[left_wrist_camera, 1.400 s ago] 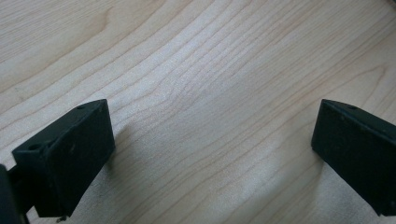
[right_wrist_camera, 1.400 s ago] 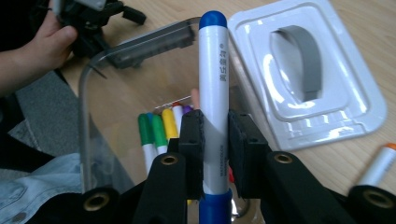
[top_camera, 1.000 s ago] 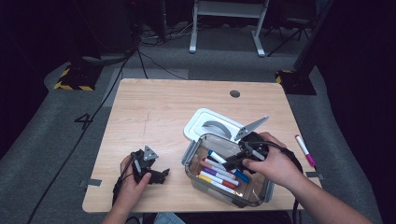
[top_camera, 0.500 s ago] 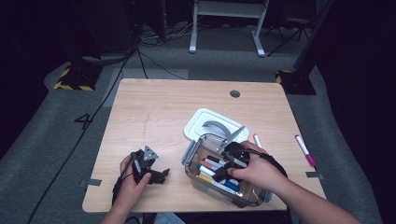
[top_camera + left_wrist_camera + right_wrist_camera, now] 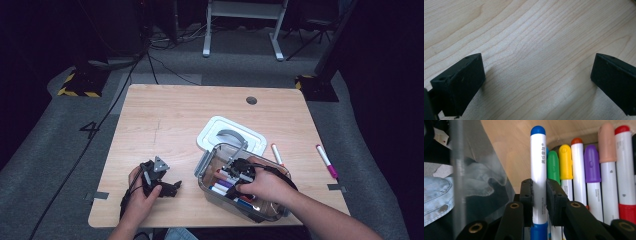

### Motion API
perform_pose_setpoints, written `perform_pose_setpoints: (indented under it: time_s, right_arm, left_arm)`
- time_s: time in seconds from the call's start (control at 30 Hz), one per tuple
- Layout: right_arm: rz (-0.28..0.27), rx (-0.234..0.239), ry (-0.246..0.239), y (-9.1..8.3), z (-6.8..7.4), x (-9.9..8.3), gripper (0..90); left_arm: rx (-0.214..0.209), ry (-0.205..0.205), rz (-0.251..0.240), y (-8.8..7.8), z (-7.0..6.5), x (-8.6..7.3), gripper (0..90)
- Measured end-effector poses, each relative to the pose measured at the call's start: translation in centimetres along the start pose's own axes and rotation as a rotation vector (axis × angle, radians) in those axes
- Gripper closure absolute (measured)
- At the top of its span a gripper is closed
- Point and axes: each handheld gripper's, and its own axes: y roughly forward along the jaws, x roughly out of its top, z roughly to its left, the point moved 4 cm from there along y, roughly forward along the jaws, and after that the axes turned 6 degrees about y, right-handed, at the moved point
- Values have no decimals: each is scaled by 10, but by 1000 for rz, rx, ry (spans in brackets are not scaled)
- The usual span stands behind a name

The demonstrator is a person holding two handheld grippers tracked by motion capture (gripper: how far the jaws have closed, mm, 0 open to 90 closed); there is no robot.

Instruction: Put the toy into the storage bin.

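We see a clear plastic box (image 5: 207, 167) at the near right of the desk (image 5: 165, 125), standing open, and in it lies a row of markers side by side. From the right gripper view we count green (image 5: 553, 163), yellow (image 5: 565, 162), orange-capped, purple (image 5: 592, 163), peach (image 5: 607, 142) and red-capped ones, their white barrels touching or nearly so. The right gripper (image 5: 539, 195) is down inside the box, its fingers clamped on the barrel of a blue-capped marker (image 5: 538, 157), which stands just left of the green one and close to the box's clear wall. In the high view the right hand (image 5: 265, 185) covers much of the box, so we cannot count the markers there.

Just beyond the box lies its white lid (image 5: 215, 132) with a grey handle; the box hides the lid's near edge. Two more markers rest on the bare desk to the right: a white one (image 5: 276, 154) just beside the box, and a pink-ended one (image 5: 326, 161) near the desk's right edge.

The left gripper (image 5: 159, 184) rests at the near left of the desk, well apart from the box. Its fingers (image 5: 461, 82) stand wide apart over bare wood with nothing between them.
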Motion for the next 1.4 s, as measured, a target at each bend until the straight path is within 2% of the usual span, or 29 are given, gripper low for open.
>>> perform_pose_setpoints:
  time_s: [0.33,0.4,0.43,0.47,0.57,0.67,0.83,1.1,1.2,1.37,1.4]
  right_arm:
    - [53,13,-8,18,-7,-4,768]
    - [76,15,-17,20,-8,-5,743]
    - [44,4,-9,21,-8,-4,661]
    - [12,-15,-20,20,-9,-3,601]
    - [-39,-58,-77,13,-11,1,530]
    - [-141,-72,-89,-3,-13,7,467]
    - [-248,-120,-67,-31,-19,8,451]
    - [-380,-186,-16,-74,-33,3,451]
    - [-415,-225,6,-90,-43,-1,451]
    - [-467,-265,71,-111,-65,-9,453]
    - [-472,-275,95,-115,-71,-12,451]
  left_arm:
    - [0,-1,0,0,0,0,0]
    - [-1,-3,-1,0,0,0,0]
    - [0,0,0,0,0,0,0]
    - [-1,-3,-1,0,0,0,0]
    - [-1,-3,-1,0,0,0,0]
    - [0,0,0,0,0,0,0]
    - [0,0,0,0,0,0,0]
    - [0,0,0,0,0,0,0]
    - [0,0,0,0,0,0,0]
    - [0,0,0,0,0,0,0]
    - [-1,-3,-1,0,0,0,0]
